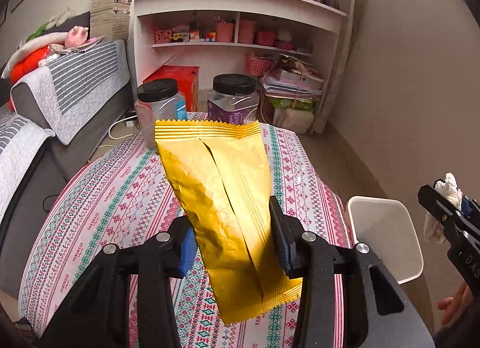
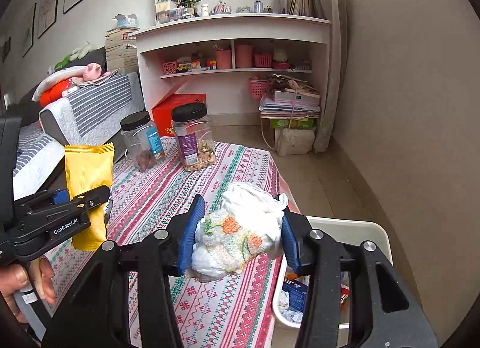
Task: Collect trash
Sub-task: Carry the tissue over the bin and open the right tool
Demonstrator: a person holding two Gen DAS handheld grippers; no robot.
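Note:
My left gripper (image 1: 232,235) is shut on a yellow snack wrapper (image 1: 222,198) and holds it above the patterned tablecloth (image 1: 120,198). The wrapper also shows in the right wrist view (image 2: 88,180), held by the left gripper (image 2: 90,198). My right gripper (image 2: 237,234) is shut on a crumpled white tissue wad (image 2: 240,234) with an orange and green print, held over the table's right edge next to the white trash bin (image 2: 381,237). In the left wrist view the right gripper (image 1: 447,198) with the tissue (image 1: 450,189) hangs to the right of the bin (image 1: 387,228).
Two clear jars with black lids (image 2: 141,141) (image 2: 192,138) stand at the far end of the table. The bin holds several scraps (image 2: 295,291). A grey sofa (image 1: 69,90) is on the left, white shelves (image 1: 234,36) behind, bare floor (image 2: 330,174) on the right.

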